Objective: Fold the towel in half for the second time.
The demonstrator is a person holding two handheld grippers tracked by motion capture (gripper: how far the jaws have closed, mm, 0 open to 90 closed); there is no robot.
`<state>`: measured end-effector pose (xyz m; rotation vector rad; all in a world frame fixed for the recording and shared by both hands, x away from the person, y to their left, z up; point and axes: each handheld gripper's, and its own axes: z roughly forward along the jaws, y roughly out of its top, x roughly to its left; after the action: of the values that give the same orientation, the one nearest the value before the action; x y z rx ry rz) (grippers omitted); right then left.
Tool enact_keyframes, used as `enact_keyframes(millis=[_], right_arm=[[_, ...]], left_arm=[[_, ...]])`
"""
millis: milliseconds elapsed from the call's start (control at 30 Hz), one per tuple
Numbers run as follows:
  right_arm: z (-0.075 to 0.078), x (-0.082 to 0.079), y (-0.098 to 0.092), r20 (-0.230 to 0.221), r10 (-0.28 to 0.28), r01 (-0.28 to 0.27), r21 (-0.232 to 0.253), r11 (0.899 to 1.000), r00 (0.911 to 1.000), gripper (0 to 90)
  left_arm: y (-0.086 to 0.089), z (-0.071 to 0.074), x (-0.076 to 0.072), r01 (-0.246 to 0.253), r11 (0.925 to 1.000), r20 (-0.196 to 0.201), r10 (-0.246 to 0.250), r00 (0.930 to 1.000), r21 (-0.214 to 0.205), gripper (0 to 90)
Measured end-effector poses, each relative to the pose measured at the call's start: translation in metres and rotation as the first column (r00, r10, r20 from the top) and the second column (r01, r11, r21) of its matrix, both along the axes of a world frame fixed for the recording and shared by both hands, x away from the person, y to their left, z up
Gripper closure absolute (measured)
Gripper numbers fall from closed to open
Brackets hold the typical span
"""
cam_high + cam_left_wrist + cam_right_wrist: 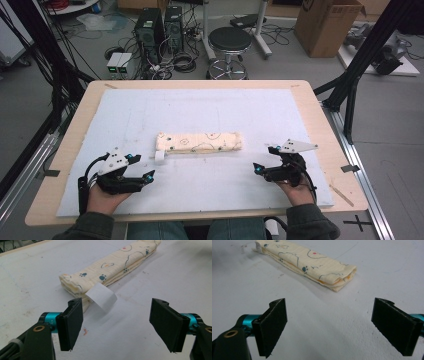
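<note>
Where the mat ends: a strip of bare wood runs round the white mat (280,107) on every side of the surface (320,125), widest at the right.
Open room: plain mat lies all round the folded cloth (200,142), with wide clear stretches behind it and at both ends.
Cloth: a long cream bundle with paw prints, folded in layers, lying flat across the middle of the mat, its long side running left to right.
Tag: a white tag (101,296) curls out from the cloth's left end, over the mat.
Left hand-held gripper (139,167): released, jaws wide apart, nothing between them; it sits near the front edge, in front of and a little left of the cloth's left end, close to the tag but apart from it.
Right hand-held gripper (265,159): released, jaws spread and empty; it sits to the right of the cloth's right end and nearer the person, apart from it.
</note>
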<state>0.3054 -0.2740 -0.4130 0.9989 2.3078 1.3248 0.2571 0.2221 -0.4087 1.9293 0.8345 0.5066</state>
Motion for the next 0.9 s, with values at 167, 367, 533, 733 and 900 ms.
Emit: enact_keyframes(millis=[167,367,533,733,900], right_arm=[[-0.001,-0.005,-0.004,-0.003,-0.006,0.006,-0.007,1.000,1.0000,12.6],[-0.003,-0.011,-0.009,-0.008,-0.010,0.010,-0.010,1.000,0.9999,12.6],[-0.004,-0.015,-0.013,-0.008,-0.011,0.011,-0.018,1.000,0.9999,12.6],[-0.006,-0.020,-0.017,-0.012,-0.018,0.018,-0.019,1.000,0.9998,12.5],[-0.008,-0.022,-0.018,-0.019,-0.015,0.015,-0.017,1.000,0.9997,12.5]], left_arm=[[0.004,-0.001,-0.004,-0.009,0.9999,-0.005,0.009,0.9999,-0.006,27.3],[0.008,-0.001,-0.010,-0.018,0.9998,-0.003,0.018,0.9998,-0.002,27.2],[0.009,0.000,-0.013,-0.021,0.9998,0.001,0.021,0.9998,0.001,27.1],[0.010,0.000,-0.016,-0.020,0.9998,-0.003,0.020,0.9998,-0.002,27.1],[0.011,-0.001,-0.016,-0.021,0.9998,-0.010,0.021,0.9997,-0.005,27.2]])
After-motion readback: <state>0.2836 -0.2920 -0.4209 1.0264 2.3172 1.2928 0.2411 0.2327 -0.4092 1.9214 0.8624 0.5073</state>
